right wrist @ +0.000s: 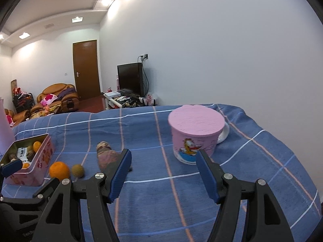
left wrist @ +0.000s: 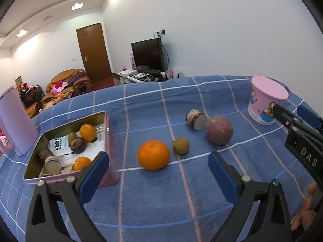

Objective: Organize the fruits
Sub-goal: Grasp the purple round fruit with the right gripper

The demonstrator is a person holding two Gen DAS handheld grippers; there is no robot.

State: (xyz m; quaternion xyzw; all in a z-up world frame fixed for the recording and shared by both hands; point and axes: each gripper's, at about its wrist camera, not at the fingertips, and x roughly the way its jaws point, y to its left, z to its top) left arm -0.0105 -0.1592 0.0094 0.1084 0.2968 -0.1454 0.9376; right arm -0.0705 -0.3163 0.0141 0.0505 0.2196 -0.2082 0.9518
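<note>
I am working over a blue checked cloth (left wrist: pixel 153 201) with white and pale pink lines, a soft woven fabric draped across the whole surface and rumpled at its far edge. Behind it the room has plain white walls, a brown wooden door (left wrist: pixel 93 52), a tan sofa (left wrist: pixel 66 80) heaped with clothes, and a dark television (left wrist: pixel 148 55) on a low white stand. On my right gripper's black body, seen from the left wrist, I can read the letters "DAS"; the printed sheet inside the tin is too small to read. The pink metal tin (left wrist: pixel 110 141) is rectangular with a shiny inner wall and holds two oranges and several brown, rough-skinned fruits. On the cloth to its right lie a round orange (left wrist: pixel 153 155), a small brownish fruit (left wrist: pixel 181 145) just beside it, a larger dull purple round fruit (left wrist: pixel 219 130), and a cut cylindrical piece (left wrist: pixel 196 119) touching that purple one. A pink cup (right wrist: pixel 194 139) with a flat pink lid and a cartoon cat print stands upright farther right. A tall lilac jug (left wrist: pixel 14 121) stands left of the tin. My left gripper (left wrist: pixel 158 170) stands wide apart with nothing between its blue pads, just short of the orange. My right gripper (right wrist: pixel 164 173) is likewise parted and empty, near the cup.
</note>
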